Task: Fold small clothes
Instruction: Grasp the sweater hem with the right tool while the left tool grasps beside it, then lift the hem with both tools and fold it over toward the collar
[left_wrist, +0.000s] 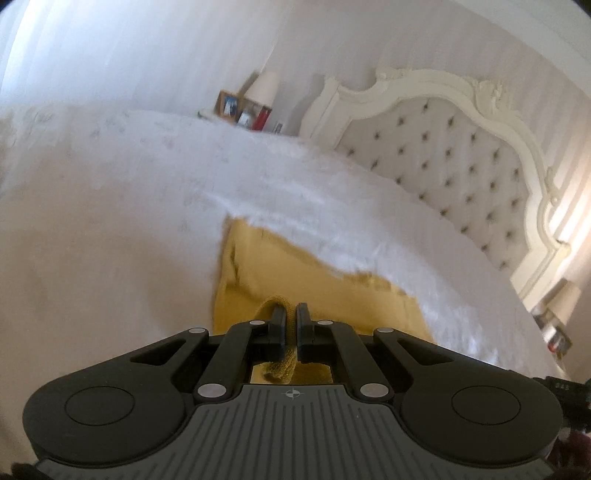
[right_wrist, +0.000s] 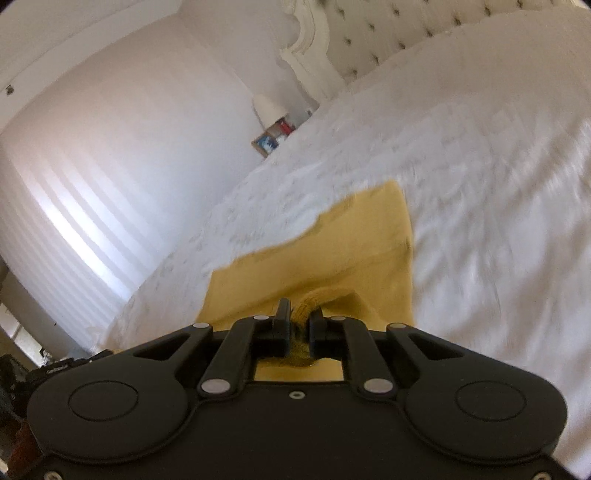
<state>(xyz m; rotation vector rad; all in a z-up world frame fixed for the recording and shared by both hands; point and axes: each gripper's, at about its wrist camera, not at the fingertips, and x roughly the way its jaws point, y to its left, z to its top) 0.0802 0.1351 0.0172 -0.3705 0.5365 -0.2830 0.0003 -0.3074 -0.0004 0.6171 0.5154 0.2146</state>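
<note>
— Nearest the lens on the left wrist: black linkage arms and grey ribbed housing, then left tongs (left_wrist: 291, 321), clamped tight on a rolled knit hem of the mustard-yellow garment (left_wrist: 295, 273). Fabric bunched between the two pads, a loop poking up over the left pad, a tail hanging below.

— Same on the other side? Right tongs (right_wrist: 298, 319) likewise clenched on a thick yellow ribbed edge, a bulge of knit pushing out just beyond the right pad.

— Where does the garment sit otherwise?

— Stretched away from both tongs, far part lying on the white bedspread (left_wrist: 147, 221) of the bed, far edge ragged against the fluffy white surface. Blurred in both views, so weave and cut hard to read past the hems.

— Background?

— Cream carved headboard (left_wrist: 443, 155) with tufted buttoned padding at upper right of the left view. Beside it a nightstand cluster: white lampshade (left_wrist: 263, 86), framed photos (left_wrist: 227, 104), something red (left_wrist: 261, 120). Same lampshade and frames small in the right view, next to a pale striped wall (right_wrist: 92, 184).
</note>
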